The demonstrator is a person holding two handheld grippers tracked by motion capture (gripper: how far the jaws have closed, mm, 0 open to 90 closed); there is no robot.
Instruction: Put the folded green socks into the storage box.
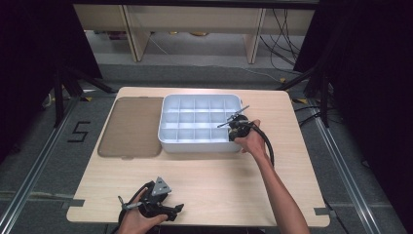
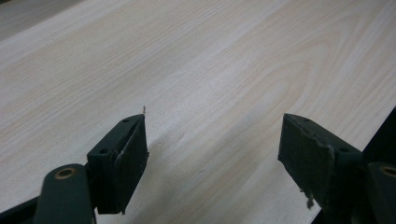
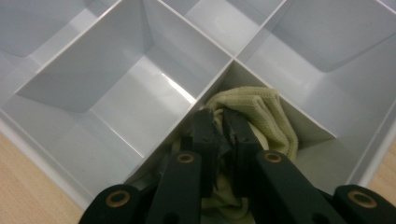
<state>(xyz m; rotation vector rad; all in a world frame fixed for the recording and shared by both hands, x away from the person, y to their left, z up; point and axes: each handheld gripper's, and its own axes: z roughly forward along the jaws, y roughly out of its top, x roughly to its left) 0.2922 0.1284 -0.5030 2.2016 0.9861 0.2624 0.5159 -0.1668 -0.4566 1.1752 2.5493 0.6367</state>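
A white tray (image 1: 195,145) with several compartments sits at the middle back of the table. My right gripper (image 1: 234,127) reaches down into its front right corner. In the right gripper view the jaws of that gripper (image 3: 218,114) are shut on a crumpled pale yellow-green cloth (image 3: 267,112), which lies in a corner compartment of the tray (image 3: 116,79). The compartments around it look empty. My left gripper (image 1: 173,210) rests low near the table's front edge. Its jaws (image 2: 212,135) stand wide open over bare wood with nothing between them.
A flat brown lid-like sheet (image 1: 131,126) lies left of the tray, close beside it. The light wooden table (image 1: 219,180) has free room between the tray and its front edge. Dark floor and metal rails flank the table.
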